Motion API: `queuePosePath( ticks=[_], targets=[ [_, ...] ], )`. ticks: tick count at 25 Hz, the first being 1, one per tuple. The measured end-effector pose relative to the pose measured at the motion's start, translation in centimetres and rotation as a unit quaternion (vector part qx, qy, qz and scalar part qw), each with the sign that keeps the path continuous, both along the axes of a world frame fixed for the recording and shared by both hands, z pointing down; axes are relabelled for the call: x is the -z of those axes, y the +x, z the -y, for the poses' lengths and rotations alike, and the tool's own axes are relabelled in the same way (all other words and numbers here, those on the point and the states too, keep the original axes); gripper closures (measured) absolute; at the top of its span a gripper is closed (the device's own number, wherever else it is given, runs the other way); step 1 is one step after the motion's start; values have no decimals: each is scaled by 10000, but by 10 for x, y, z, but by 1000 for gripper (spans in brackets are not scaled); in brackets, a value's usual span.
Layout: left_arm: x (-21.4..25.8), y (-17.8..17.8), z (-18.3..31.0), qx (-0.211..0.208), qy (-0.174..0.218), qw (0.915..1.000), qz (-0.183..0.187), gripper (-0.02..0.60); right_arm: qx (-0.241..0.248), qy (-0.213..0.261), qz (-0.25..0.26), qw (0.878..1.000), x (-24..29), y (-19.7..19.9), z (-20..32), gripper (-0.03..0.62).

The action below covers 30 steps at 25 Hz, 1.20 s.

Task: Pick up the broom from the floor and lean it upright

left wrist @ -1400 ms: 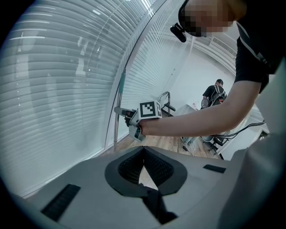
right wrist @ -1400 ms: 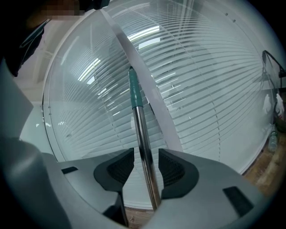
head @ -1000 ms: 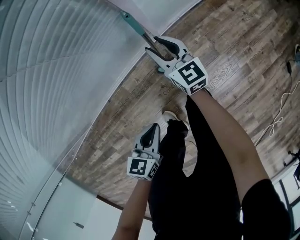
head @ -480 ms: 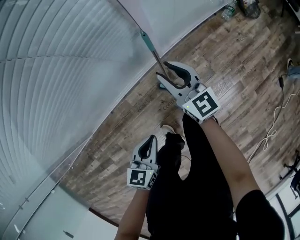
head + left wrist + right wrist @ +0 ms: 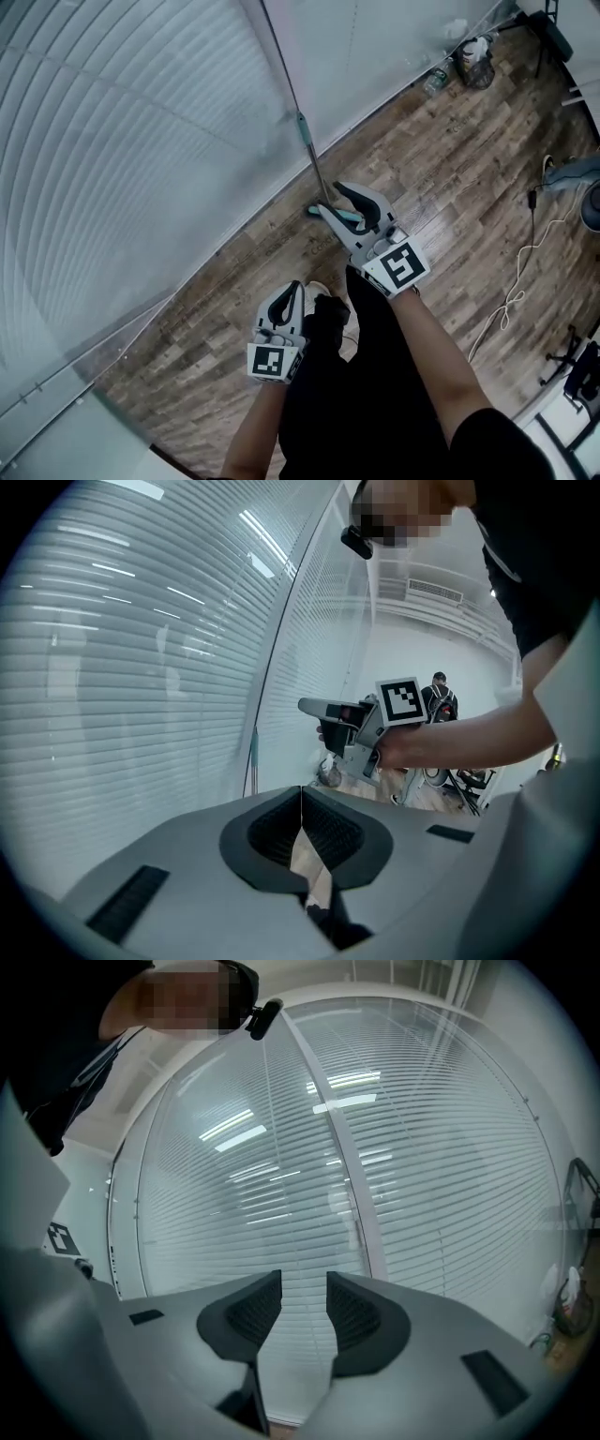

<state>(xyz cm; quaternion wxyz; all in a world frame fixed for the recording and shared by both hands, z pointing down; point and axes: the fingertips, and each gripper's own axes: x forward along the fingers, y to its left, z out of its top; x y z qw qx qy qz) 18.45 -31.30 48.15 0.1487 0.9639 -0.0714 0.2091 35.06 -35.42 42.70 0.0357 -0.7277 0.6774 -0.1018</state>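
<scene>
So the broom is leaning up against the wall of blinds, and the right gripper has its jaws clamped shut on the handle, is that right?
Not quite. The broom does lean against the wall of blinds, but the right gripper has its jaws apart with nothing between them, as the right gripper view shows.

Broom leaning against slatted wall; right gripper beside it, fingers apart; left gripper fingers together.
</scene>
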Motion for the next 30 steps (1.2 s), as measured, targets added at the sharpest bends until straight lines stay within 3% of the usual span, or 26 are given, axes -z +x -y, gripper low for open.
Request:
queuePosePath(
  ticks=[3,12,25,30],
  targets=[
    [20,-3,-4,23,3,10000,-71,561,114,74,-31,9999,31,-17,-11,436],
    [118,-18,7,226,152,9982,-532,561,593,-384,-265,9971,97,-88,-27,436],
    [214,-42,6,546,295,9898,-1280,561,1283,-207,-316,9910,186,-155,-59,436],
    [233,-45,6,735,276,9847,-1555,561,1096,-270,-601,9918,197,-160,-63,436]
  ],
)
